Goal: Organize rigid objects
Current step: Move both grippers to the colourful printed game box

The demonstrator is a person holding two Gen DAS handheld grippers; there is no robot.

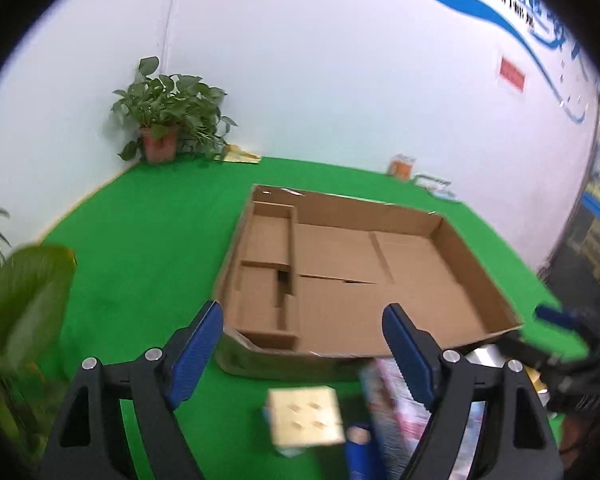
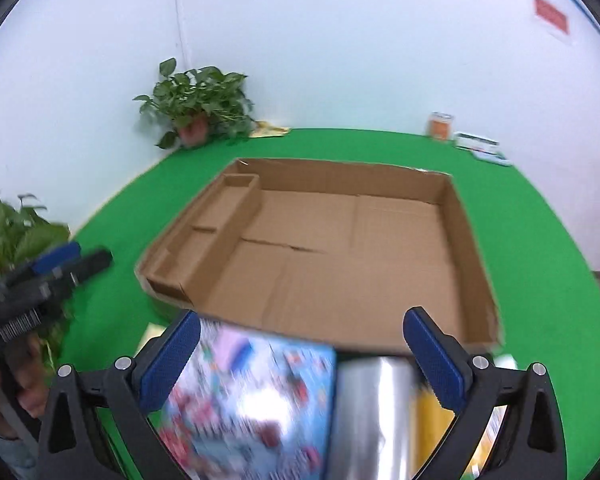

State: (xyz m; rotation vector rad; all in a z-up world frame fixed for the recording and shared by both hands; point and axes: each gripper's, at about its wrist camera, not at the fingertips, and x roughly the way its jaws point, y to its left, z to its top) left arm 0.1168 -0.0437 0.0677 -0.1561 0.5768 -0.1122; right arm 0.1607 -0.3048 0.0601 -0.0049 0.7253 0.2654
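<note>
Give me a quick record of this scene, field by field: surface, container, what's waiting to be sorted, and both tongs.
surface: green mat
container: cardboard tray, nothing in it, narrow compartments along its left side
waiting, near edge: colourful box, silver roll, pale cube
left tongs: open, holding nothing
right tongs: open, holding nothing

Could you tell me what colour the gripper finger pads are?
Blue, on black arms; the right wrist view shows the pads most sharply.

A plain brown cardboard tray [image 2: 340, 240] was seen on a bright green worktop [image 2: 540, 280]; a box [image 2: 252, 400] was printed pale blue with multicoloured pictures.
</note>
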